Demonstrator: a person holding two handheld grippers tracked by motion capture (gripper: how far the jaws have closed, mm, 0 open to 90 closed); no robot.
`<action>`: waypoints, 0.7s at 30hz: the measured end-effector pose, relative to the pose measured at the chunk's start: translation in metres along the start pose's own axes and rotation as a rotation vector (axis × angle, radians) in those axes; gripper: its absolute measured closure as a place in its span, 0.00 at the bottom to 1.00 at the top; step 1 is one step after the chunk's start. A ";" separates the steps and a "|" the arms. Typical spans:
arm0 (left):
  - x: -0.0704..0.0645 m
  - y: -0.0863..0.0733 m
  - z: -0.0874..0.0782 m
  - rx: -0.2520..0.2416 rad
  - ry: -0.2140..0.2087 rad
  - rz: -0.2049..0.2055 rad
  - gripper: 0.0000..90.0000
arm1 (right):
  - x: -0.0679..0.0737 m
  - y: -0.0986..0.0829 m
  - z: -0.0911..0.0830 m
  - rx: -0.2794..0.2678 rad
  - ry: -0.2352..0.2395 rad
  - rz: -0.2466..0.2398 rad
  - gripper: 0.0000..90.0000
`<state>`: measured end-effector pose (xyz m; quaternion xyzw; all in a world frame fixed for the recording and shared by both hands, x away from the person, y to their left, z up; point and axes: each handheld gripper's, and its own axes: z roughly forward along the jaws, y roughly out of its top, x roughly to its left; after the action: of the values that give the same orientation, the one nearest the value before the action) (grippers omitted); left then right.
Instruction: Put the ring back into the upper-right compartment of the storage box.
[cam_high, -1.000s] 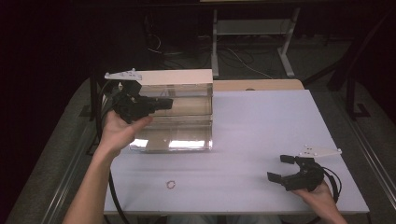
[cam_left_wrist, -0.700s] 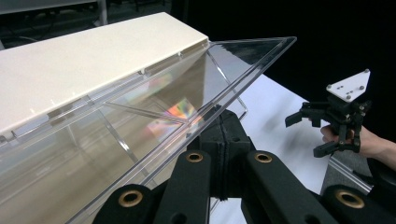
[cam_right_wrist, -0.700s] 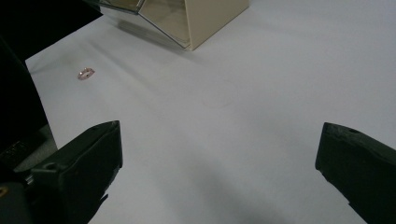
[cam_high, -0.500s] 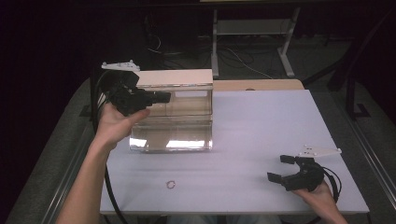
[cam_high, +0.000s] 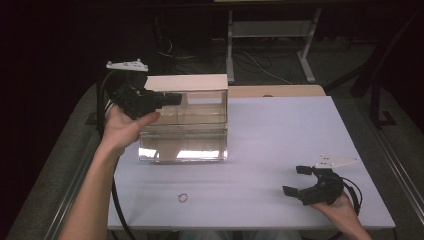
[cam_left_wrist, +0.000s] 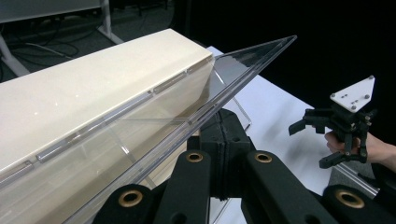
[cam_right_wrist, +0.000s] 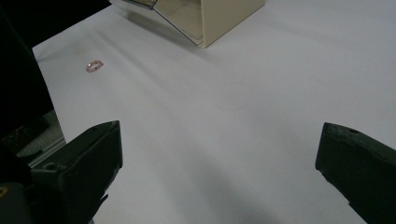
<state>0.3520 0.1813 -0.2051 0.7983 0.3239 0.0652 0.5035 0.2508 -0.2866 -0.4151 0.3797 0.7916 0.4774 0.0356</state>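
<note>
Nearest the person, the right gripper (cam_high: 300, 181) rested low at the table's (cam_high: 280, 140) near right corner, jaws spread wide and empty, apparently parked while the other hand worked. A small pink ring (cam_high: 183, 198) lay on the white surface near the front edge, well apart from both grippers. Farther off, the left gripper (cam_high: 172, 98) was at the top left edge of the clear box (cam_high: 192, 131), its jaws seemingly closed on the raised transparent lid (cam_left_wrist: 224, 93), probably to swing it open. The left gripper view showed that lid edge-on, tilted above the box's cream back panel (cam_left_wrist: 93, 88); the right gripper view showed the ring (cam_right_wrist: 94, 66) and the box corner (cam_right_wrist: 219, 18)
</note>
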 end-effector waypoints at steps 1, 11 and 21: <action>0.000 0.000 0.000 0.001 0.000 0.000 0.99 | 0.001 0.001 0.001 0.006 0.005 -0.010 0.01; 0.001 0.002 0.001 0.003 0.001 0.001 0.99 | 0.015 0.021 0.013 0.053 0.042 -0.075 0.01; 0.002 0.003 0.002 0.003 -0.004 0.005 0.99 | 0.020 0.039 0.028 0.087 0.073 -0.116 0.01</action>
<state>0.3556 0.1803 -0.2038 0.8000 0.3210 0.0642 0.5028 0.2707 -0.2440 -0.3936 0.3167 0.8330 0.4532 0.0175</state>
